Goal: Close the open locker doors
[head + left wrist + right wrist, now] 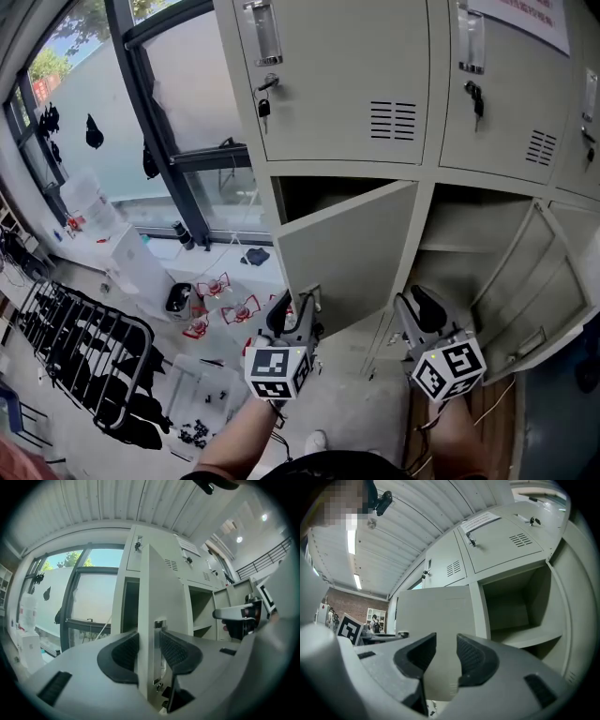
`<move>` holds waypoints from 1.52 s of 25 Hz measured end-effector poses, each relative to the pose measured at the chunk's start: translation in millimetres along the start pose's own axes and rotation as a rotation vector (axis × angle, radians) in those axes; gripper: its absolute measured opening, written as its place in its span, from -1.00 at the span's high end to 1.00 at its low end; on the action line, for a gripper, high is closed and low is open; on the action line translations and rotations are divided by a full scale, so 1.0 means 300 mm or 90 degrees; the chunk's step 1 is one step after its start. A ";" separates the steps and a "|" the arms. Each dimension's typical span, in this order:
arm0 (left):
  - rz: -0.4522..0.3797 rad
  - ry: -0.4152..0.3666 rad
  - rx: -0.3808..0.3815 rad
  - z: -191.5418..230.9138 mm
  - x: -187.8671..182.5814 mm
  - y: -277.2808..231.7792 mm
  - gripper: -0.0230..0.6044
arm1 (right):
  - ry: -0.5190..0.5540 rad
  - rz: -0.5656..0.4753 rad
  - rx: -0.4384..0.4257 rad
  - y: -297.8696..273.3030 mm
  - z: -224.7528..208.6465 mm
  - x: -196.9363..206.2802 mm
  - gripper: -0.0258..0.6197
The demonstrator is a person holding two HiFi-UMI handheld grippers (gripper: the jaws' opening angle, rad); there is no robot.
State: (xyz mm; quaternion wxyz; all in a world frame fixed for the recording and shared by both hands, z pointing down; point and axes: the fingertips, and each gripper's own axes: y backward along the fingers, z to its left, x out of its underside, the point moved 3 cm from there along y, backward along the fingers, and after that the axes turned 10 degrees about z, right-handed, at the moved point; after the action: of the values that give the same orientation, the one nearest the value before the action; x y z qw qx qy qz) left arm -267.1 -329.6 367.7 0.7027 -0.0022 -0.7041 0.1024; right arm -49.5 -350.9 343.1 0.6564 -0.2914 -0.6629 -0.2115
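Observation:
Two lower locker doors stand open under a closed upper row. The left open door [352, 258] swings out toward me, and my left gripper [298, 307] straddles its free edge by the latch. In the left gripper view, that door's edge [149, 597] runs between the jaws of the left gripper [149, 641], with both pads against it. My right gripper [424, 307] hangs open in front of the bare compartment [469, 225]. Nothing lies between the jaws of the right gripper [446, 651], which face the left door's flat side [436, 616]. The right open door [544, 281] swings out at the far right.
Closed upper lockers carry keys in their locks [265, 101]. A large window [112, 112] fills the left wall. On the floor below it are a black drying rack [84, 366], a white container [89, 202] and red items [220, 302]. My shoe [315, 439] shows below.

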 end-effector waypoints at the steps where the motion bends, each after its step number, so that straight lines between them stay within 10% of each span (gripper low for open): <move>1: 0.000 0.000 -0.001 0.009 -0.001 -0.009 0.46 | -0.001 0.000 0.003 -0.006 0.001 -0.001 0.54; 38: 0.010 -0.041 -0.074 0.219 -0.037 -0.325 0.12 | -0.016 0.011 0.080 -0.163 0.035 0.035 0.54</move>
State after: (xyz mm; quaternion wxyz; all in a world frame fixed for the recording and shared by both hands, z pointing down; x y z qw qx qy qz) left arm -318.2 -435.9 371.8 0.6774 -0.0451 -0.7312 0.0666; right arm -89.5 -379.0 357.9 0.6670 -0.2577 -0.6805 -0.1601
